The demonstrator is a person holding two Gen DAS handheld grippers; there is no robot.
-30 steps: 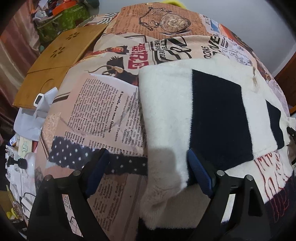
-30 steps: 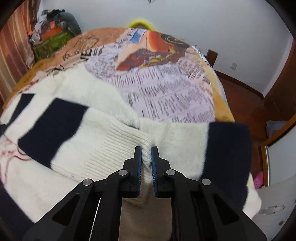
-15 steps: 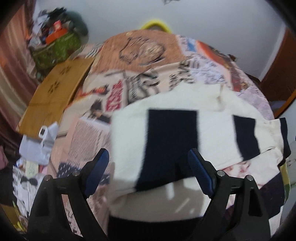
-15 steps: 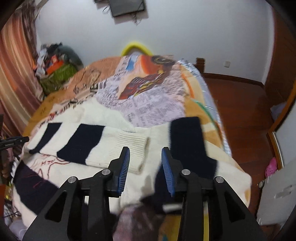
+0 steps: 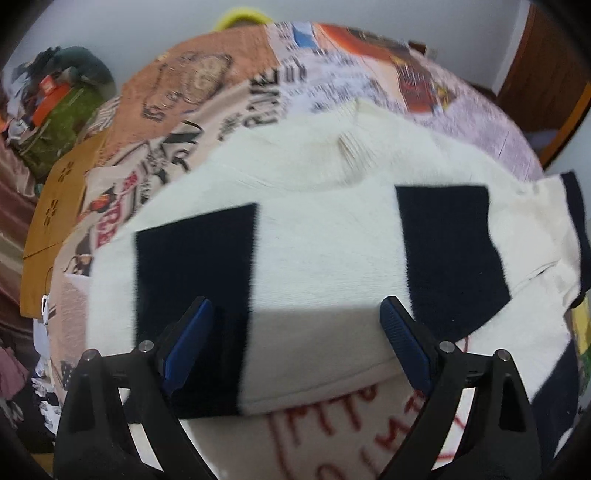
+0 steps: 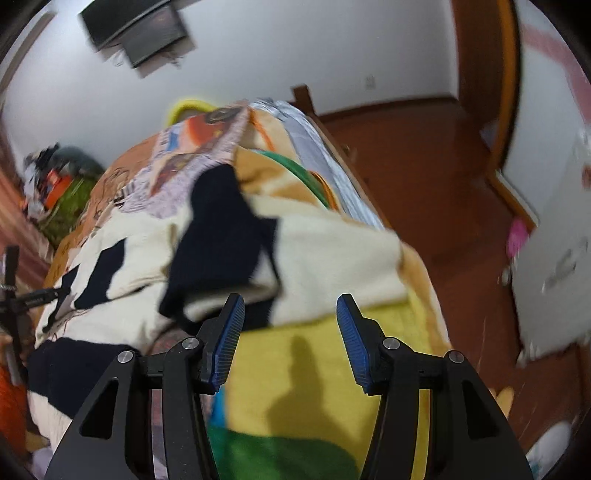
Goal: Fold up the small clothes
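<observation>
- Two grippers show, one per wrist view, each with two blue-padded fingers on black arms.
- The left gripper (image 5: 295,343) has its jaws wide and still opening; nothing is pinched between them. The pads hang over the sweater without pressing it.
- The right gripper (image 6: 290,339) has its jaws parted and opening, grasping nothing; below them lies a yellow blanket (image 6: 317,369) with one finger-shaped shadow on it.
- One sweater (image 5: 325,251), cream with navy blocks, lies folded on the bed, directly under the left gripper. Two navy blocks show on its folded top layer in the left view, one beneath each finger.
- Red stitched lettering (image 5: 332,413) runs across the cream panel nearest that camera; it is too blurred to read.
- In the right view the same sweater sits just past the left finger, with a navy-and-cream sleeve end (image 6: 221,236) flopped over its near edge.
- One newspaper-print bedspread (image 5: 229,110) covers the bed beyond the sweater.
- One brown wooden board (image 5: 55,206) with flower cut-outs lies at the bed's left edge.
- Farther left, one green bag (image 5: 62,125) is heaped with clutter, an orange box among it; the rest of what it holds cannot be told.
- One dark screen (image 6: 136,29) hangs on the far white wall.
- A wooden floor (image 6: 424,166) lies to the right of the bed.
</observation>
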